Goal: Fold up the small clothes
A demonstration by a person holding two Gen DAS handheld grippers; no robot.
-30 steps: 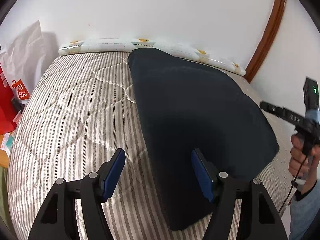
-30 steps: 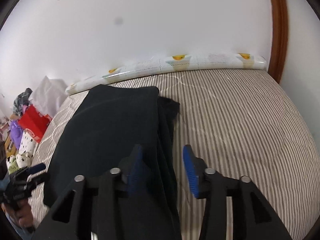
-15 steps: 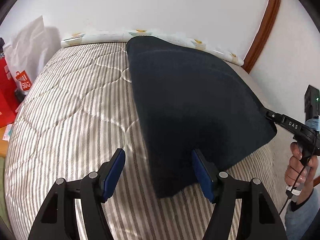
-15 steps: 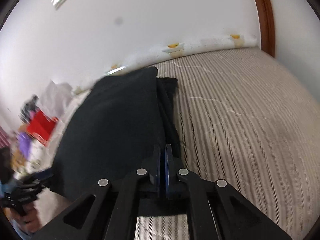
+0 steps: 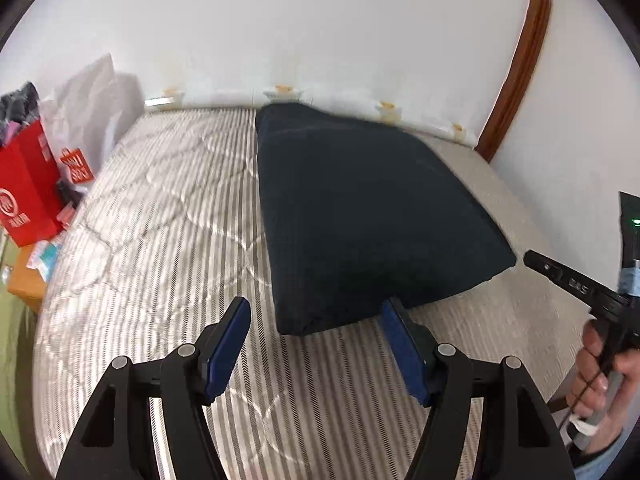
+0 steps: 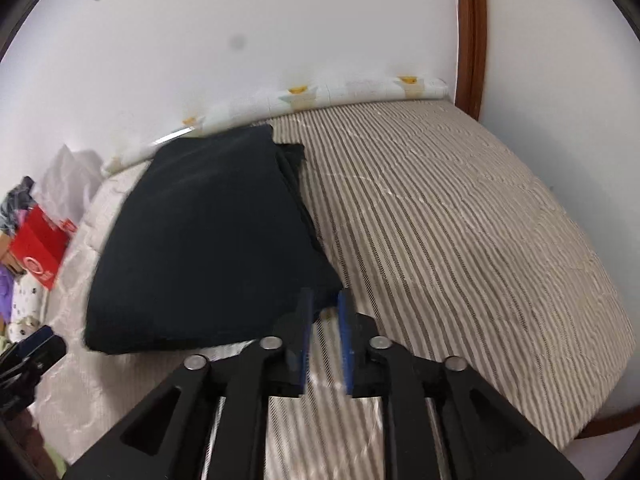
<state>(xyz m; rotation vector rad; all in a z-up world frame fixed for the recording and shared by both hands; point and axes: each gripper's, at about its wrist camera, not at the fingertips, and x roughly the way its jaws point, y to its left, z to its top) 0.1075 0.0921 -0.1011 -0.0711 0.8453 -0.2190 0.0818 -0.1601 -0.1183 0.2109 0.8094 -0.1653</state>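
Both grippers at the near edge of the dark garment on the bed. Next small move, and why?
Probably ease both grippers back. The dark garment lies as a compact folded block on the striped mattress; the left gripper is open and empty, and the right gripper is opening with no cloth between its jaws.

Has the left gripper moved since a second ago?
Yes. The left gripper backed off toward the camera; the dark garment's near edge now lies beyond its fingertips.

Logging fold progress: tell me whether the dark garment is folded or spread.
Folded: the dark garment lies as a compact block, with layered edges showing along its right side.
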